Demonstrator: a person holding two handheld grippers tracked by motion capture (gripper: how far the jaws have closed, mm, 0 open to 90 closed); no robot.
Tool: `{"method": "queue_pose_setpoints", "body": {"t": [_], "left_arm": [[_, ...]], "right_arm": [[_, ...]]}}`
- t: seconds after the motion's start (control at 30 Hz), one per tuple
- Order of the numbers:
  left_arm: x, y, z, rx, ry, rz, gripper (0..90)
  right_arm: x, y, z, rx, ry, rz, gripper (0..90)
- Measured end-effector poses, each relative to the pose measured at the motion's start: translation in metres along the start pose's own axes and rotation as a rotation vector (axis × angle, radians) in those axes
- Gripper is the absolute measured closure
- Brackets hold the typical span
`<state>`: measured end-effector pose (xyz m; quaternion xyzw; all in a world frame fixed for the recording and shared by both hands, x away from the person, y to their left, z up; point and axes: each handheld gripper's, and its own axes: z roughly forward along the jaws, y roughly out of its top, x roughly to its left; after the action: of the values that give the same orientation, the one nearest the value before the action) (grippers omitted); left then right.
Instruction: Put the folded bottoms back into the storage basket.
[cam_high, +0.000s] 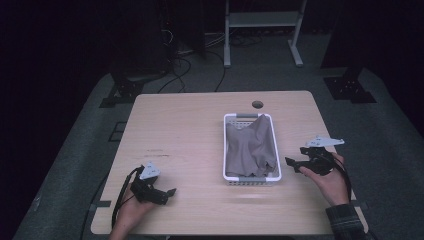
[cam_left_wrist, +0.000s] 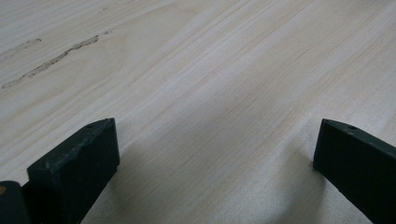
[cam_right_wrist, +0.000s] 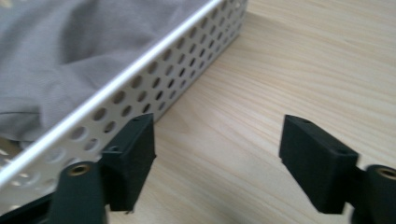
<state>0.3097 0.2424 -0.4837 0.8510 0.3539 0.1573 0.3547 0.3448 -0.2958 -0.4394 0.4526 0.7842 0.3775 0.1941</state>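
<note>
Two grippers sit low at the near edge of the wooden table (cam_high: 190, 130), each in one of the person's hands. At the near left, the left gripper (cam_high: 170, 192) hovers just above bare wood, its jaws wide apart with nothing between them. At the near right, the right gripper (cam_high: 290, 161) points at the white perforated basket (cam_high: 250, 181), jaws likewise spread and empty, one jaw just beside the basket's holed right wall.

Further in, the grey cloth (cam_high: 250, 145) lies bunched inside the basket, one corner draped up over the far right rim. It looks fully deposited, so the step in hand is probably the retreat after letting go. Done well, that means drawing the right gripper straight away from the wall without nudging the light basket, keeping the jaws open so no fold is caught.

Beyond the basket the tabletop is pale, with a faint scuff left of centre and a round cable hole (cam_high: 257, 104) near its far edge. Past that, grey carpet, loose cables and a white frame's legs (cam_high: 260, 35) fade into a dark room; details there are hard to make out.
</note>
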Motion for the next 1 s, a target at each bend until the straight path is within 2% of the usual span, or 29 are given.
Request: {"method": "queue_pose_setpoints", "body": {"t": [0.1,0.17,0.3,0.4,0.67,0.8,1.0], "left_arm": [[0.0,0.0,0.0,0.0,0.0,0.0,0.0],[0.0,0.0,0.0,0.0,0.0,0.0,0.0],[0.0,0.0,0.0,0.0,-0.002,0.001,0.0],[0.0,0.0,0.0,0.0,-0.003,0.001,0.0],[0.0,0.0,0.0,0.0,-0.004,0.003,0.0],[0.0,0.0,0.0,0.001,-0.004,0.003,0.0],[0.0,0.0,0.0,0.001,-0.004,0.003,0.0]], "right_arm": [[-0.004,-0.005,0.002,-0.001,-0.022,0.004,17.9],[-0.006,-0.008,0.004,0.01,-0.055,0.005,15.6],[-0.011,-0.013,0.008,0.021,-0.064,0.041,13.3],[-0.014,-0.016,0.013,0.049,-0.099,0.044,13.1],[-0.018,-0.025,0.025,0.105,-0.152,0.047,12.9],[-0.02,-0.028,0.028,0.113,-0.151,0.053,12.8],[-0.027,-0.033,0.029,0.081,-0.126,0.085,10.2]]}}
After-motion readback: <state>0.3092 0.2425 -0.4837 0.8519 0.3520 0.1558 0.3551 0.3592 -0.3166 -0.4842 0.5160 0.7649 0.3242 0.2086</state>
